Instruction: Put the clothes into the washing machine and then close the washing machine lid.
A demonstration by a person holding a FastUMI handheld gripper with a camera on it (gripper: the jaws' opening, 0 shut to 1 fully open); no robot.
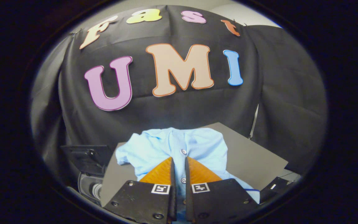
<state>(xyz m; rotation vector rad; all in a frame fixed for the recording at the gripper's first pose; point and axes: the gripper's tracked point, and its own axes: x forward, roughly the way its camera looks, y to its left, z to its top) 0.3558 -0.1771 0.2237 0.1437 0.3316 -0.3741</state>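
Gripper view: gripper [179,161] clenched on the light-blue buttoned cotton shirt [172,146]; lift clear, swing toward the eight-o'clock drum.

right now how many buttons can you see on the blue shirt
2. One button sits just ahead of the gripper fingertips; the other button lies in the narrow gap between the fingers. More may be hidden under the fingers or in folds of the shirt.

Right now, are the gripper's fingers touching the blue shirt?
Touching. In the gripper view the gripper is nearly closed, with a strip of the blue shirt, its buttons showing, pinched in the narrow slit.
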